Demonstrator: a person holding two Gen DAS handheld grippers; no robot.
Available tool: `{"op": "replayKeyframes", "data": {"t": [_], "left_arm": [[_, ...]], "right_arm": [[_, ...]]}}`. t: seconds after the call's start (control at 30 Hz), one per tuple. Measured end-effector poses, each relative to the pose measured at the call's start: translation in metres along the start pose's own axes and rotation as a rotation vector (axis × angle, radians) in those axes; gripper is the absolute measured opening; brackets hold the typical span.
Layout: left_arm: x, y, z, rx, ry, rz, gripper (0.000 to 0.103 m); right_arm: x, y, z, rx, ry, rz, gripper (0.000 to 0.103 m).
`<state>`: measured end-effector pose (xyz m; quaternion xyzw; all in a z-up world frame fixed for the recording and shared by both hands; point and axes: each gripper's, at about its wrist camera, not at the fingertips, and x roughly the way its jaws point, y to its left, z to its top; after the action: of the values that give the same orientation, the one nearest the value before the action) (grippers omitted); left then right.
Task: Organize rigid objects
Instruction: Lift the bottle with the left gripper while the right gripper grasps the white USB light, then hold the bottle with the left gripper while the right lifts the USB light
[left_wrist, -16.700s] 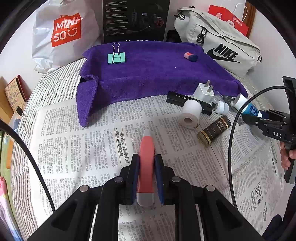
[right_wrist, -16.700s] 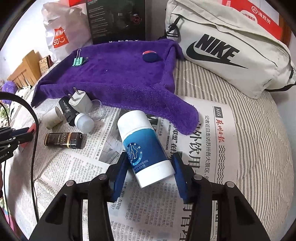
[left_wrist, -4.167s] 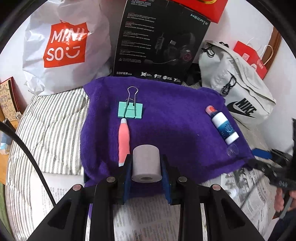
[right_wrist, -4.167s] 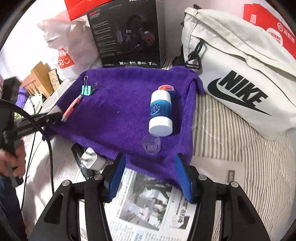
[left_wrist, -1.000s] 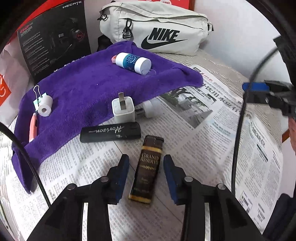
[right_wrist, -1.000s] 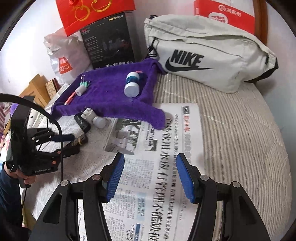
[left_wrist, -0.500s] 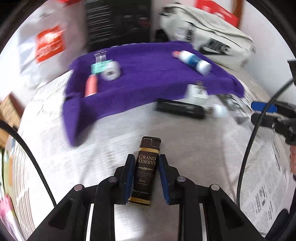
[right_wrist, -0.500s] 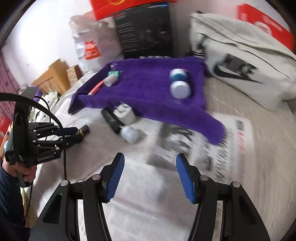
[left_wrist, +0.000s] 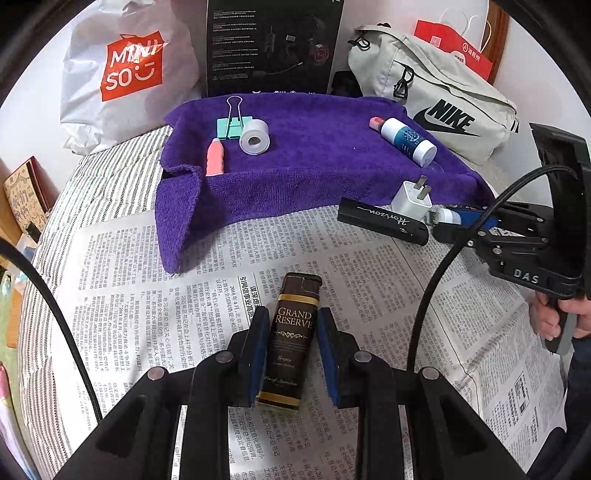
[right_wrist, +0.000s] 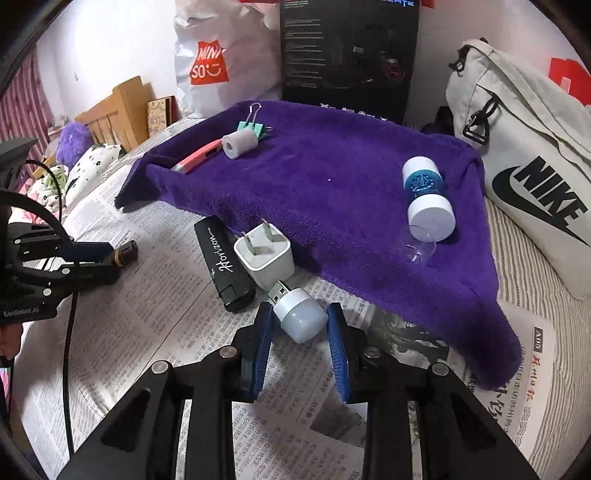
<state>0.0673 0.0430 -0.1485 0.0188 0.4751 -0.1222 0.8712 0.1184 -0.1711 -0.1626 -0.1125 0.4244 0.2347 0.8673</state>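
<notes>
My left gripper (left_wrist: 291, 314) is shut on a brown "Grand Reserve" bottle (left_wrist: 293, 332) that lies on the newspaper (left_wrist: 155, 280). My right gripper (right_wrist: 300, 314) is shut on a small white USB light (right_wrist: 301, 319), just in front of the purple towel (right_wrist: 332, 173). A white charger plug (right_wrist: 264, 258) and a black "Horizon" stick (right_wrist: 223, 264) lie beside that light. On the towel rest a green binder clip (left_wrist: 232, 127), a grey tape roll (left_wrist: 254, 137), a pink pen (left_wrist: 215, 158) and a blue-and-white bottle (left_wrist: 406, 140).
A white Miniso bag (left_wrist: 125, 74), a black headphone box (left_wrist: 269, 48) and a grey Nike bag (left_wrist: 443, 103) stand behind the towel. A clear cap (right_wrist: 421, 251) lies at the towel's right edge. Striped bedding (right_wrist: 535, 266) surrounds the newspaper.
My left gripper's jaws closed on the brown bottle. My right gripper swung left and down to the USB light and closed on it.
</notes>
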Motion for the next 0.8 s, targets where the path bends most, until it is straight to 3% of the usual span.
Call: {"op": "replayKeyframes", "data": {"t": [0.2,0.37,0.6,0.8], "left_arm": [[-0.002,0.0,-0.002,-0.006,-0.009,0.005,0.026],[-0.002,-0.002,-0.004,0.002,-0.02,0.013,0.026],[-0.004,-0.007,-0.008,0.031,-0.025,0.031,0.025],[-0.006,-0.011,-0.017,0.045,-0.087,0.058,0.025]], "right_arm": [[-0.015,-0.01,-0.017,0.091,0.038,-0.043,0.03],[-0.017,-0.006,-0.025,0.081,0.036,-0.067,0.031],[-0.019,-0.001,-0.029,0.072,0.007,-0.093,0.03],[-0.02,0.003,-0.037,0.079,-0.051,-0.125,0.03]]}}
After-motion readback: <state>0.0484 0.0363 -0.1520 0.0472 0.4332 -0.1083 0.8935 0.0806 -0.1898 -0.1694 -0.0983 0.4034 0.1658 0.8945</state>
